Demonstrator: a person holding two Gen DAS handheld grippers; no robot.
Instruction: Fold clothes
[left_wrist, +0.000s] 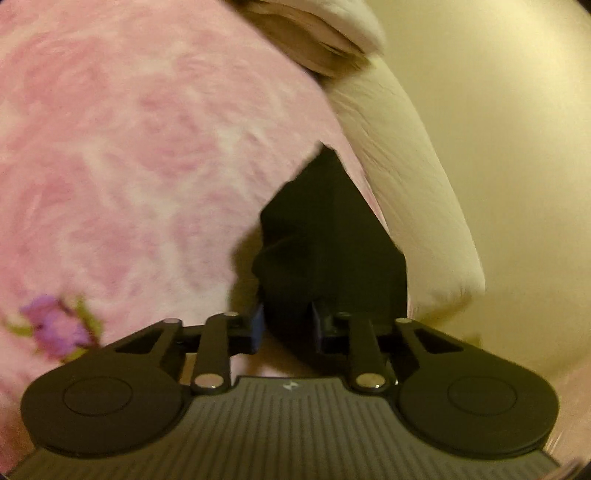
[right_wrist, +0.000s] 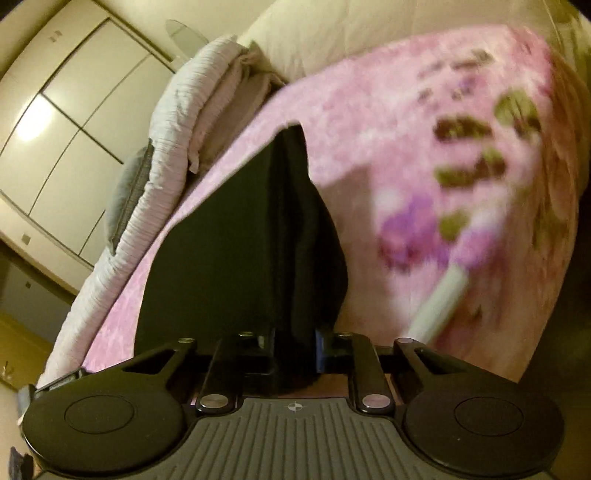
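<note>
A black garment (left_wrist: 325, 236) lies on a pink flowered bedspread (left_wrist: 129, 147) and runs up into my left gripper (left_wrist: 287, 325), whose blue pads are shut on a bunched fold of it. In the right wrist view the same black garment (right_wrist: 229, 240) spreads as a dark triangle over the bedspread (right_wrist: 369, 147). A thick vertical fold of it passes between the jaws of my right gripper (right_wrist: 295, 350), which is shut on it. Both views are tilted and blurred at the sides.
A cream pillow (left_wrist: 406, 166) lies right of the garment. Folded white and grey bedding (right_wrist: 177, 122) is piled along the bed's far edge. Cream wardrobe doors (right_wrist: 74, 110) stand beyond it. A purple flower print (right_wrist: 413, 229) marks the bedspread.
</note>
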